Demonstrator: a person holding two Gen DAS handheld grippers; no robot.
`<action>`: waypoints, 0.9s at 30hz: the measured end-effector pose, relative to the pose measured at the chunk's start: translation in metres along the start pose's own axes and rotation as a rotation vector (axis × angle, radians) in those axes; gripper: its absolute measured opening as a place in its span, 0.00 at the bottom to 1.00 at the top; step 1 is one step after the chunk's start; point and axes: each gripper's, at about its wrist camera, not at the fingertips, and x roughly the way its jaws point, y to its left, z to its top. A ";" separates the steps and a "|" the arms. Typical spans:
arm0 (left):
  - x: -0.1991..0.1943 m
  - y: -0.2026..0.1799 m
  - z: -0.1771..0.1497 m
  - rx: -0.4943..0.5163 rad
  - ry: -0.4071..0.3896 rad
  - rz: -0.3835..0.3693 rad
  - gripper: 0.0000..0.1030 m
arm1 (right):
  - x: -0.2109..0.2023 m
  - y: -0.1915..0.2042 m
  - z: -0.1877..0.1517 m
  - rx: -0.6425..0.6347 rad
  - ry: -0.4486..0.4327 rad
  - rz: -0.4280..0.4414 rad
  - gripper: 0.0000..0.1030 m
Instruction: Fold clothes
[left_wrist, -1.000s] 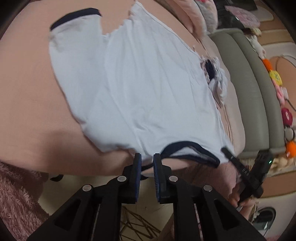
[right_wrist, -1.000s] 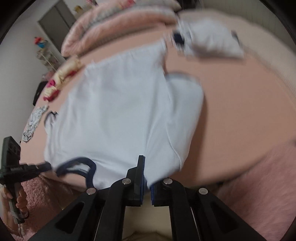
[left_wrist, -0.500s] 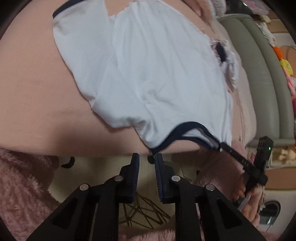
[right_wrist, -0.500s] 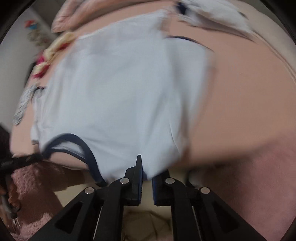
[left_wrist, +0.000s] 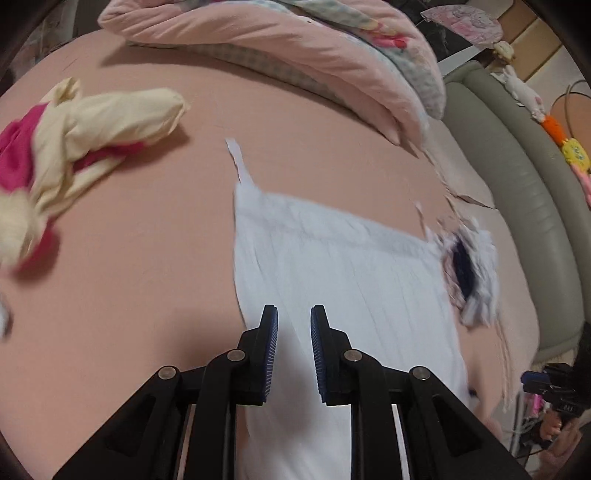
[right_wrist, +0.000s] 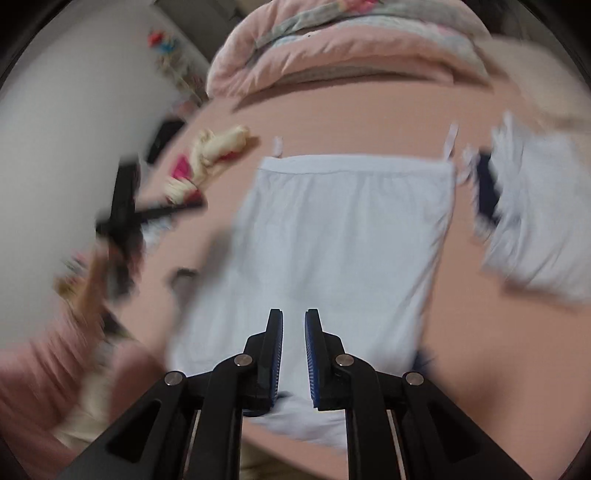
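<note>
Your pale blue-white cotton shirt (left_wrist: 332, 266) lies flat on the smooth salmon-pink bed sheet (left_wrist: 129, 258), its thin fabric finely creased lengthwise, its far hem a straight stitched band with a small white tag sticking out at each far corner. Your left gripper (left_wrist: 293, 347) hovers over the shirt's near left part, its ribbed blue pads a narrow gap apart and holding nothing. Your right gripper (right_wrist: 294, 354) sits over the near middle of the shirt, pads likewise slightly apart, no cloth between them.

Half a second ago the navy-trimmed neckline hung at the near edge of the bed by the fingers; now both tools have moved in over the shirt's body, and that neckline no longer shows.

To the right lies a crumpled white garment with a navy patch (right_wrist: 524, 221). Far left rests a cream and magenta bundled cloth (left_wrist: 74, 129), and along the far edge a puffy pink quilt (left_wrist: 277, 40).
</note>
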 end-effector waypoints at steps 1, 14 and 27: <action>0.014 0.003 0.015 -0.005 0.009 0.013 0.15 | 0.008 -0.006 0.012 -0.013 0.006 -0.061 0.11; 0.082 0.009 0.074 -0.049 0.074 0.229 0.38 | 0.122 -0.091 0.120 0.254 0.009 -0.457 0.34; 0.099 0.032 0.092 -0.038 0.120 0.191 0.06 | 0.171 -0.095 0.170 0.189 0.031 -0.326 0.02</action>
